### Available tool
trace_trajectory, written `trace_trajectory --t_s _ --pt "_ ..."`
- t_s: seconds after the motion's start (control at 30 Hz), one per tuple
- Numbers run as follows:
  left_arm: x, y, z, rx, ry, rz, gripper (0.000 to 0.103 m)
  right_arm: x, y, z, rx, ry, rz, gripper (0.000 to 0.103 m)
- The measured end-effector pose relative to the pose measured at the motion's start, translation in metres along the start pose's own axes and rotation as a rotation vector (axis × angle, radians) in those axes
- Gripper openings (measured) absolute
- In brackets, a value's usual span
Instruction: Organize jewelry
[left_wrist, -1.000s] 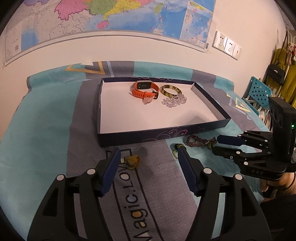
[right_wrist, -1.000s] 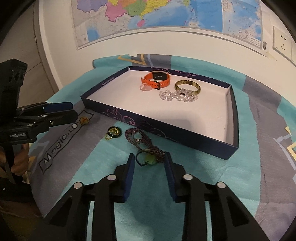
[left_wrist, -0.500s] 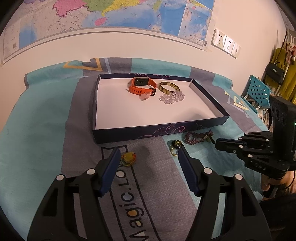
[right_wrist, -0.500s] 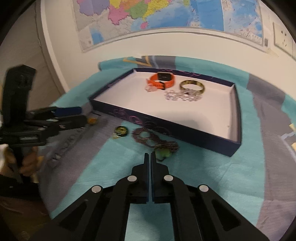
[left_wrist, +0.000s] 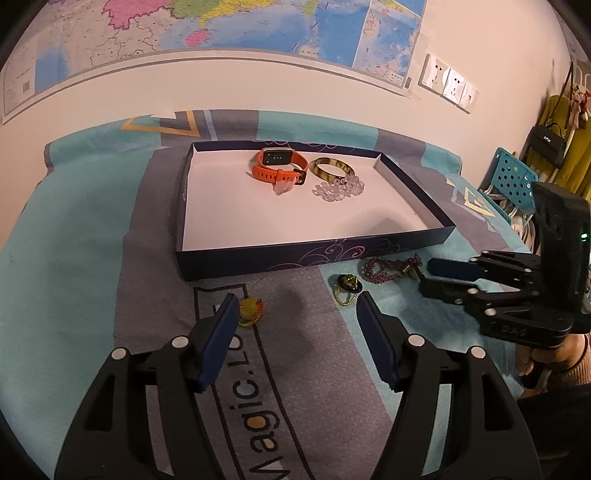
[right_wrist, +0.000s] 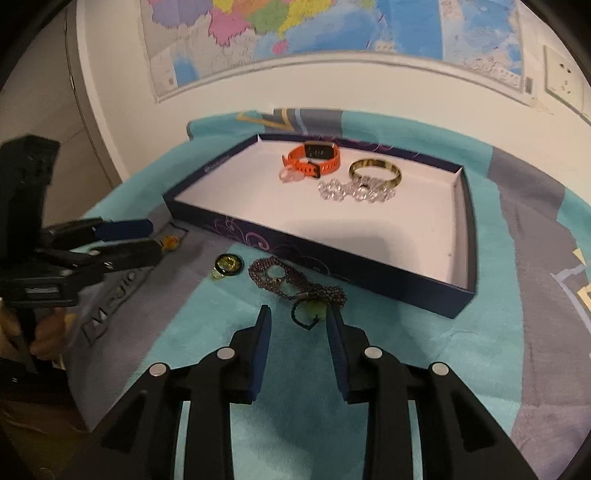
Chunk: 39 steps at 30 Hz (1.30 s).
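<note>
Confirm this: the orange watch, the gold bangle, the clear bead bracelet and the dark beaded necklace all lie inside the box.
Not quite. The dark beaded necklace lies on the cloth in front of the box, as the right wrist view shows. The orange watch, gold bangle and clear bead bracelet are inside.

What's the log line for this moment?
left tool: open, over cloth, empty | right tool: open, by purple necklace | box: watch, bangle, clear beads | outside: necklace, two charms

Right gripper (right_wrist: 298, 317) fingers apart again after closing, empty, before the beaded necklace (right_wrist: 295, 282).
</note>
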<state>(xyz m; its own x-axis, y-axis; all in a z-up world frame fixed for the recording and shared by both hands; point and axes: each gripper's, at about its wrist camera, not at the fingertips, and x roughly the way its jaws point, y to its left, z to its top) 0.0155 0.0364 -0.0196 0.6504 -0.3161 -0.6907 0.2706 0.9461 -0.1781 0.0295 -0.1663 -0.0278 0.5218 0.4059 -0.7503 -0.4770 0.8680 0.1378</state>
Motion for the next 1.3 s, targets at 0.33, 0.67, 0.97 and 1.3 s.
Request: trace_trajectory --t_s 0.33,0.67,0.97,1.3 --pt "0.002 0.003 -0.002 -0.015 0.005 -0.003 0.066 -0.015 -0.009 -0.006 0.020 0.009 0.106 0.003" --pt "0.002 0.002 -0.002 -0.013 0.006 -0.003 0.066 -0.016 -0.017 0.001 0.074 -0.016 0.118 0.035" --pt "0.002 0.005 -0.003 -0.020 0.010 0.002 0.066 0.014 -0.017 0.015 0.046 0.030 0.048 0.009" --pt "0.003 0.005 -0.003 -0.020 0.012 -0.003 0.066 -0.037 -0.006 0.027 0.011 -0.132 0.164 0.005"
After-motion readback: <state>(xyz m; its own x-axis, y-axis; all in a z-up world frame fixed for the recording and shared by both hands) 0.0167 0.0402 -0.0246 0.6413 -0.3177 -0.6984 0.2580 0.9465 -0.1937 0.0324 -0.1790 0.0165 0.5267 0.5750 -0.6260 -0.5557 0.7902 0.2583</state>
